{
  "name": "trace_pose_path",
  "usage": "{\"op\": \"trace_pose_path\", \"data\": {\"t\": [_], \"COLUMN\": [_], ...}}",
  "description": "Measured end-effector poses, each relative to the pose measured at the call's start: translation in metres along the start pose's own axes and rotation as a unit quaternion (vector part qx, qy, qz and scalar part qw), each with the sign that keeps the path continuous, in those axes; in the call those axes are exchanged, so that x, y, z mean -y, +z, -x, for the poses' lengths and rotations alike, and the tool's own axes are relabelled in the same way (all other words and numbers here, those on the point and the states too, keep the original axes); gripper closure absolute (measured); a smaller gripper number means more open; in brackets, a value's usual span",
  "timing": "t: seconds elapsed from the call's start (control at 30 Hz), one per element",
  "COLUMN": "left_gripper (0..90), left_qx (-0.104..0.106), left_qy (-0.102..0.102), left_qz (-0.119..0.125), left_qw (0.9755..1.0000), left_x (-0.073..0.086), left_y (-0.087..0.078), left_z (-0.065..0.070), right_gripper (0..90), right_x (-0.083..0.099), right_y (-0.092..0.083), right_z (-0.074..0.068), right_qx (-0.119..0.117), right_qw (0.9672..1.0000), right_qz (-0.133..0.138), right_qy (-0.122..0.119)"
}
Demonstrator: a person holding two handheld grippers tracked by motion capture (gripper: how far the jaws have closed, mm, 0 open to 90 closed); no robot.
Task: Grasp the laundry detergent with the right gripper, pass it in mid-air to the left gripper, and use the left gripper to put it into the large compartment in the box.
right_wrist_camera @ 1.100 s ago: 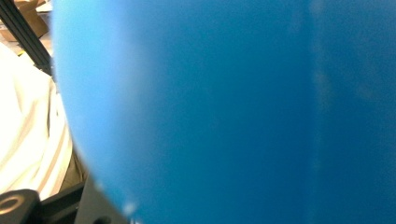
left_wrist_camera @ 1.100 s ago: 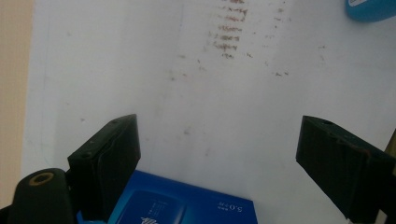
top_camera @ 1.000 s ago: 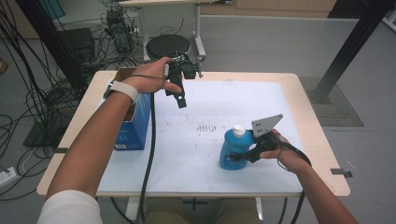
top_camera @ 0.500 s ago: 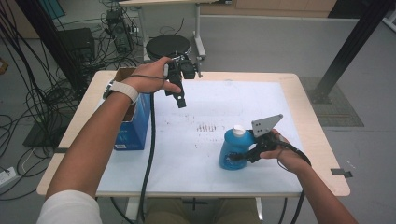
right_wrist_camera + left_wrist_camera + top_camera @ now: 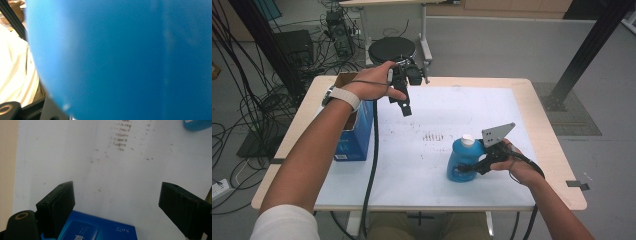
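Note:
A blue bottle (image 5: 462,161) with a white cap stands upright on the white mat, right of centre. My right gripper (image 5: 473,164) is shut on its body from the right, and the bottle's blue side (image 5: 125,57) looms close in the right gripper view. My left gripper (image 5: 405,106) hangs above the mat's far left part, jaws pointing down and open with nothing between them (image 5: 117,202). A blue box (image 5: 354,136) stands at the mat's left edge, and its top (image 5: 100,230) sits just below the left jaws.
The white mat (image 5: 437,125) carries a patch of dark smudges (image 5: 432,137) near its centre. The wooden table (image 5: 552,145) edge runs around the mat. A cardboard box corner (image 5: 343,79) lies behind the left hand. Cables and a round stool (image 5: 392,49) sit on the floor beyond.

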State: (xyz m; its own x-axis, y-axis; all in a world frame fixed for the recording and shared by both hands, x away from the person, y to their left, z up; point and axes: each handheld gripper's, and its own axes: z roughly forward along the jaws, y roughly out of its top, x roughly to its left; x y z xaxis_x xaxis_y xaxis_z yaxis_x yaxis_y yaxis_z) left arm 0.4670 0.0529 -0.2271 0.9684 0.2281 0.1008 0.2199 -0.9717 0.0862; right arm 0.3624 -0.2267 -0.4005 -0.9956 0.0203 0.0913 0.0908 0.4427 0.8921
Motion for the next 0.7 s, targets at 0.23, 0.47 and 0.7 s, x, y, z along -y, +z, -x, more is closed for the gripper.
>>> {"op": "trace_pose_path", "data": {"t": [0.23, 0.47, 0.7], "left_gripper": [13.8, 13.8, 13.5], "left_qx": [-0.002, -0.004, -0.007], "left_qy": [-0.001, 0.000, 0.002], "left_qz": [-0.001, -0.001, -0.003], "left_qw": [1.0000, 1.0000, 1.0000], "left_x": [0.0007, 0.0019, 0.0024], "left_y": [-0.0011, -0.0011, -0.0019], "left_z": [0.0007, 0.0003, 0.0005], "right_gripper": [42.4, 42.4, 42.5], "right_x": [0.0005, 0.0012, 0.0007], "right_y": [0.0002, -0.0002, -0.0002], "right_z": [0.0002, 0.0003, 0.0005], "right_qx": [-0.001, -0.001, -0.001], "right_qw": [1.0000, 1.0000, 1.0000], "right_qz": [0.003, 0.005, 0.004], "right_qy": [0.001, -0.001, 0.000]}}
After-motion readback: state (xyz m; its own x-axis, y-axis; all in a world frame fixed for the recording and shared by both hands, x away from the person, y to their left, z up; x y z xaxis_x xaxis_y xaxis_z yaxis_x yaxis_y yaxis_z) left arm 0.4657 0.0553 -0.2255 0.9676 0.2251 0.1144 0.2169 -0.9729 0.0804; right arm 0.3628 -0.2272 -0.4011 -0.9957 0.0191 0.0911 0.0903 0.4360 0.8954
